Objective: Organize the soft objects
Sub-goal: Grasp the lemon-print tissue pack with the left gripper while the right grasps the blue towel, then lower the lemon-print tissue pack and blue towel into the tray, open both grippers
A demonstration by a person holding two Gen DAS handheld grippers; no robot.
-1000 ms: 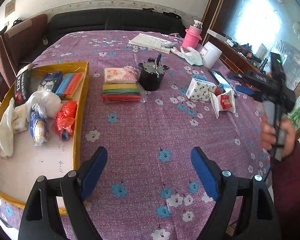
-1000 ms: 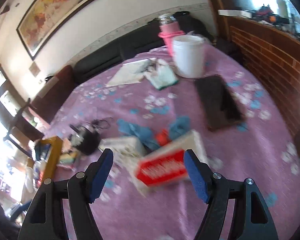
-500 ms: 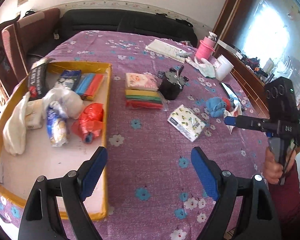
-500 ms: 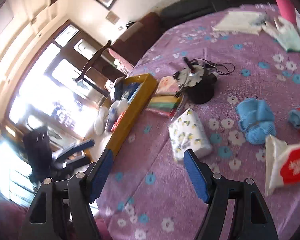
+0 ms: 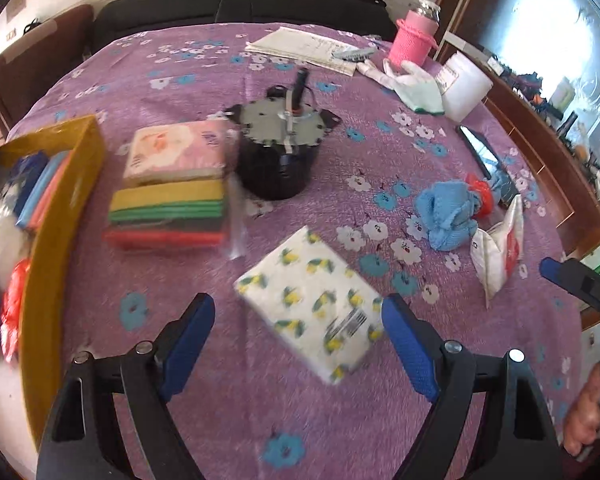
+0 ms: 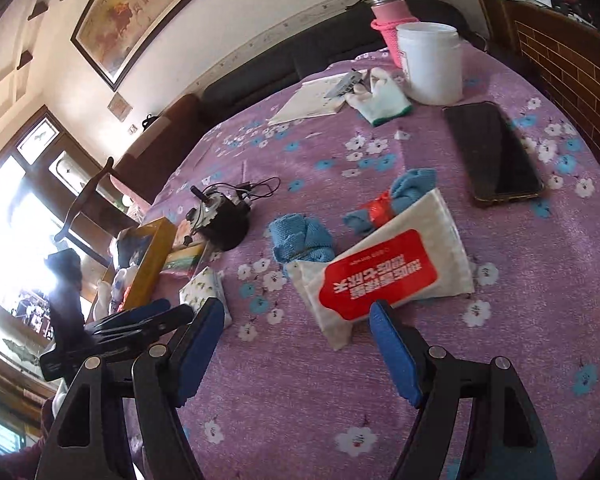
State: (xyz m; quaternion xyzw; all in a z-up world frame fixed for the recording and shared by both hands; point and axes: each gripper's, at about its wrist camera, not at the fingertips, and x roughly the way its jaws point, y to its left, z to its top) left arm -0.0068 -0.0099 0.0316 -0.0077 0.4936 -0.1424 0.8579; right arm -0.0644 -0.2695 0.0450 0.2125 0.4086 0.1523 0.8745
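- The left gripper (image 5: 298,316) is seen spread wide with nothing between its blue pads; the lemon-print tissue pack (image 5: 310,302) lies flat on the purple floral tablecloth (image 5: 180,80) just ahead, near the right pad
- The right gripper (image 6: 296,326) is likewise held wide open and empty; the red-label wipes pack (image 6: 380,272) lies just beyond its tips
- A blue cloth (image 5: 446,214) is bunched between the wipes pack and the black motor (image 5: 278,152)
- A pink tissue pack (image 5: 176,152) and a stack of coloured sponges (image 5: 168,216) are set beside the yellow tray (image 5: 46,240); soft items are seen inside the tray, blurred
- A phone (image 6: 494,152), white tub (image 6: 430,62) and glove (image 6: 380,98) lie further off
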